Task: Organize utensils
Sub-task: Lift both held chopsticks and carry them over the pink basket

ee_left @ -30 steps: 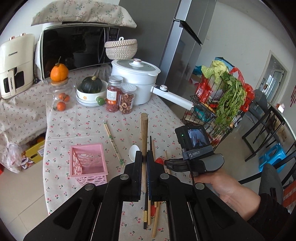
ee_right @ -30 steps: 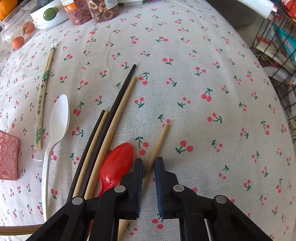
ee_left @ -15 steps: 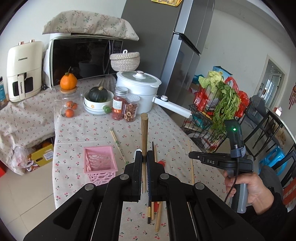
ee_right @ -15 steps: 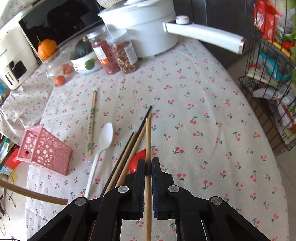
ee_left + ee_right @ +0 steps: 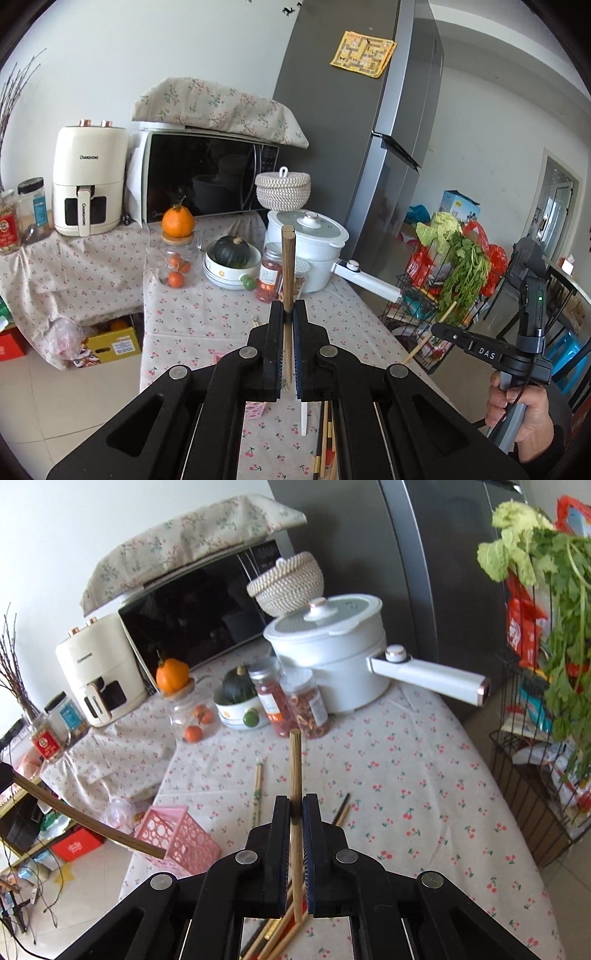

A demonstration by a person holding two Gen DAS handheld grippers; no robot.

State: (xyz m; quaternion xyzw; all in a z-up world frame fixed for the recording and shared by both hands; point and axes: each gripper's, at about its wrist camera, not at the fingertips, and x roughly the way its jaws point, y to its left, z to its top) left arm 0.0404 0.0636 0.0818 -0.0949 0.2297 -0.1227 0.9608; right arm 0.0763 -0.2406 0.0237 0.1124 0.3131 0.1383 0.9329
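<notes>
**Cherry print, pink basket, pale wood**

The table (image 5: pixel 424 775) wears a white cloth dotted with red cherries on green stems. The basket (image 5: pixel 177 834) is pink with round holes. Both black tools, left tool (image 5: pixel 289 317) and right tool (image 5: pixel 295 805), have blue pads. The chopstick (image 5: pixel 295 768) is light brown wood. The pot (image 5: pixel 332 646) is white; the microwave's cover (image 5: pixel 218 107) is beige with a leafy sprig print.

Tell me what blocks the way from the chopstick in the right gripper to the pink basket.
Nothing visible does. The right gripper is shut on a chopstick, above the table. The pink basket lies tipped over at the table's left edge, and only bare cloth separates them. Its opening cannot be seen from here.
</notes>
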